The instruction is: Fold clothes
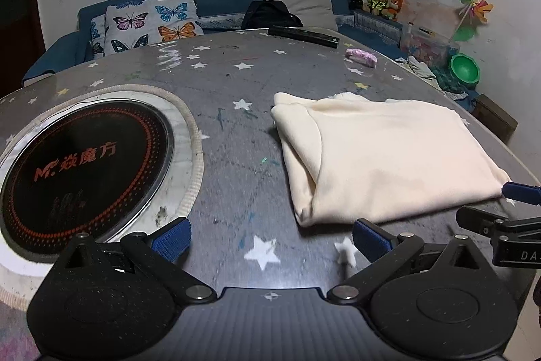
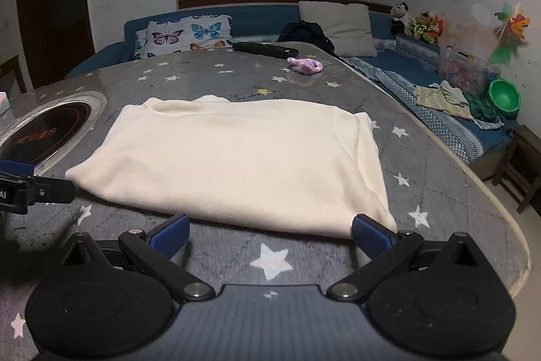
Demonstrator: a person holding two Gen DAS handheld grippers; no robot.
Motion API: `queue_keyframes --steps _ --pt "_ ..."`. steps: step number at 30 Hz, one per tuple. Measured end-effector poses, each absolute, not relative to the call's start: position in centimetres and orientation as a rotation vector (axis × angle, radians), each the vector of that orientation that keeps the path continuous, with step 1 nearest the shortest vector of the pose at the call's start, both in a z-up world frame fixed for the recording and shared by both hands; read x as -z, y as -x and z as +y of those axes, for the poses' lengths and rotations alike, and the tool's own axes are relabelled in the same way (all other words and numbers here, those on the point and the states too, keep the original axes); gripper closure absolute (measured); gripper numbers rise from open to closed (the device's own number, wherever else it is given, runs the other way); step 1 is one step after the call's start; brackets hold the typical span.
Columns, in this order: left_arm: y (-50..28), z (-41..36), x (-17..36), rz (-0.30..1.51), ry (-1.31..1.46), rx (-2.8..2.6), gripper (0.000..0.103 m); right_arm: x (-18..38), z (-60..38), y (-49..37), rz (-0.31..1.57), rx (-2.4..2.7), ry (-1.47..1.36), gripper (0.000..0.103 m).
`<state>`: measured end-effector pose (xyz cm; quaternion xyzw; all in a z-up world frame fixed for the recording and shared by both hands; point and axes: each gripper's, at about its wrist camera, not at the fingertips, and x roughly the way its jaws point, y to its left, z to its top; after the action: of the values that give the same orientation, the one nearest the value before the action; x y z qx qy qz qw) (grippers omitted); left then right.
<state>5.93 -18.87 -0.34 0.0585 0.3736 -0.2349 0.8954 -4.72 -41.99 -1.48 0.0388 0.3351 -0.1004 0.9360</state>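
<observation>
**Folded garment flat on table, both claws spread**

Garment [image 2: 233,154], cream and folded into a rough rectangle, is laid flat on the star-patterned table [image 2: 270,259], just beside the round cooktop [image 1: 84,168] set into the tabletop. The left gripper [image 1: 270,237] is held above bare table near the garment's left corner, its blue pads spread wide with nothing between them. The right gripper [image 2: 270,230] is held at the garment's near edge, jaws likewise wide apart; its right pad [image 2: 370,234] is seen at the cloth's near-right corner, possibly touching it, though the view does not settle this. A pink toy [image 2: 306,65] and a dark bar [image 2: 265,49] are seen at the table's far side, well apart from the garment.
</observation>
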Motion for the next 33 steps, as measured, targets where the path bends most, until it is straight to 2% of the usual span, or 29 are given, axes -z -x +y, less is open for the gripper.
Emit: queue_keyframes --steps 33 --pt "0.3 -17.0 -0.2 0.706 -0.150 0.545 0.000 1.3 -38.8 9.0 0.706 0.309 -0.106 0.000"
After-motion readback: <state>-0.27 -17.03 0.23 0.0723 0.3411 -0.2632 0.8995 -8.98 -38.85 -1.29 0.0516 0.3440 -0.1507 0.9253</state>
